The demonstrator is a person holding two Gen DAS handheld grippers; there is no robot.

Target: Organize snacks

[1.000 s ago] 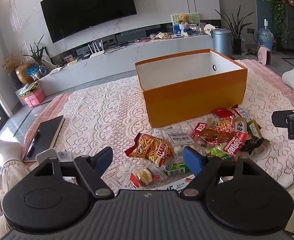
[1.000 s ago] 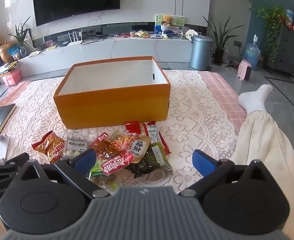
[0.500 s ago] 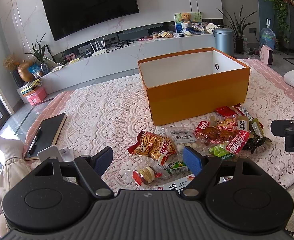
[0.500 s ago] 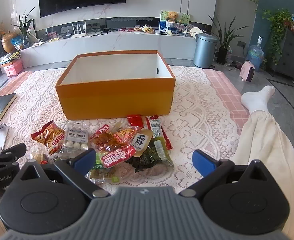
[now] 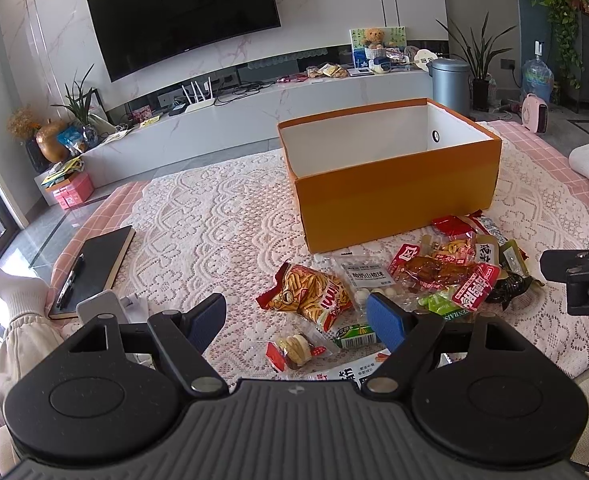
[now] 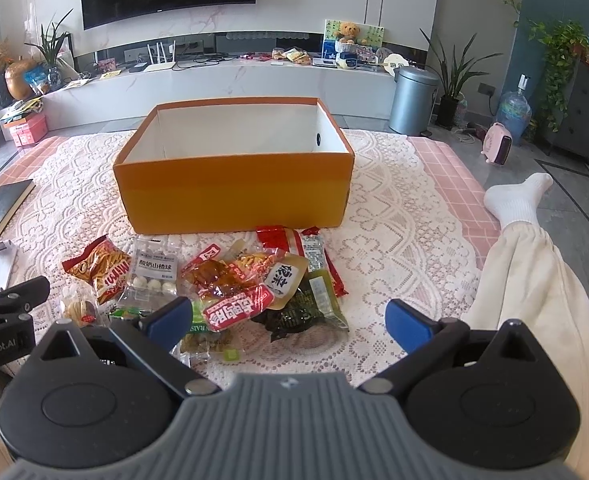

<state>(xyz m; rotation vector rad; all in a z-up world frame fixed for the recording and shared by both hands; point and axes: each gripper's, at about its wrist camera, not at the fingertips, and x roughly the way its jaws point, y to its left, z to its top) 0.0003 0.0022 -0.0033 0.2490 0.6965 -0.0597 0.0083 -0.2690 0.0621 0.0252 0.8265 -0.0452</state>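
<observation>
- left hand-held gripper [image 5: 296, 318]: jaws spread wide, nothing between them; it hangs above the near edge of the snack pile, and its blue pads [image 5: 385, 322] touch no packet.
- right hand-held gripper [image 6: 288, 320]: jaws spread wide and empty, above the near side of the pile; its left pad overlaps a green packet [image 6: 198, 330] in view, contact cannot be told.
- box [image 6: 234, 196]: orange outside, white inside, open at the top, standing on the lace cloth [image 6: 394, 248] just behind the snacks; no snack is seen inside it.
- snacks [image 6: 230, 280]: a loose pile of packets lying flat on the cloth in front of the box, several overlapping.
- chip bag [image 5: 312, 294]: red and yellow, at the left end of the pile, beside a clear packet of white balls [image 6: 152, 274].
- red packets [image 6: 236, 306]: in the middle of the pile, partly over a dark green pack [image 6: 306, 308].
- red stick packs [image 6: 322, 256]: at the right end, nearest the box front.
- small wrapped cake [image 5: 294, 350]: lying closest to the left gripper, beside a green pack.
- notebook [image 5: 94, 264] with a pen [image 5: 69, 280] on it: at the left edge of the cloth, well apart from the snacks.
- socked feet [image 6: 514, 198]: resting on either side of the cloth.
</observation>
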